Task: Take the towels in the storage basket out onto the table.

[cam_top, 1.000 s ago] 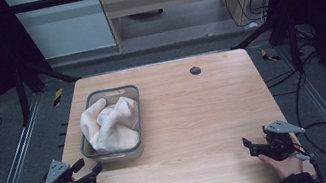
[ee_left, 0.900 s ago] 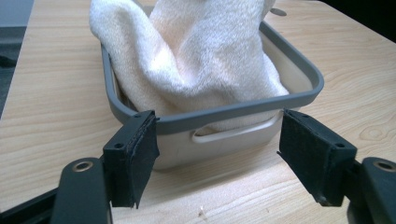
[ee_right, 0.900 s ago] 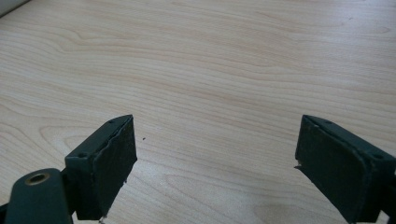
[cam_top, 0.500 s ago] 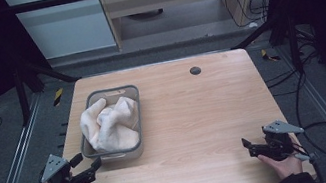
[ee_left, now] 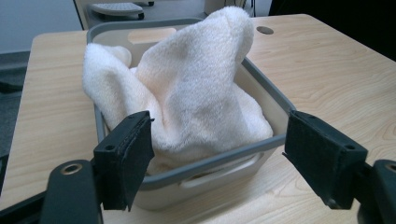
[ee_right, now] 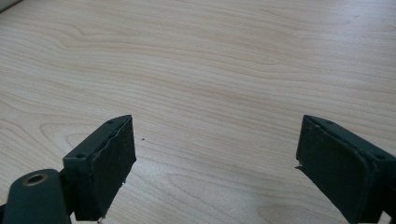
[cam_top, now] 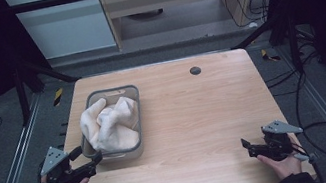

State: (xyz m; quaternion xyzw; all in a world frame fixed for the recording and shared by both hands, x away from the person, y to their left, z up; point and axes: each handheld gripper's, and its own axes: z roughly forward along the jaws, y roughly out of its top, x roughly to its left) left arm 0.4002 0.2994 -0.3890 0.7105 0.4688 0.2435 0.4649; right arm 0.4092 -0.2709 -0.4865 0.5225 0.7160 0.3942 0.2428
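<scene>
Nearest, at the near left corner of the basket [cam_top: 112, 126], left gripper [cam_top: 90, 156] held low in a hand, fingers [ee_left: 123, 156] spread wide and pinching nothing, one finger at the basket's near rim, the other off its left side; contact with the rim not possible to tell. Well apart to the basket's right, near the front edge of the wooden surface [cam_top: 196, 116], right gripper [cam_top: 248, 146] held low, fingers [ee_right: 100, 163] likewise spread wide over bare wood, gripping nothing. Just beyond the left gripper, seen between its fingers: the basket's grey rim and cream wall with a slot handle, and inside it the cream towel [cam_top: 108, 124], bunched high, one peak rising well above the rim and a fold draped over the left wall. Farther off, beyond the basket and to its right, a small dark grommet [cam_top: 195, 70] in the surface. Likely next: closing on the towel to lift it out. Risks, as a judgement: a grab too low catching rim or wall along with cloth, dragging or tipping the light basket; a pinch on a loose fold alone letting the heap slip back; the draped fold snagging on the wall during a lift, with no hold on the basket from the far right gripper.
</scene>
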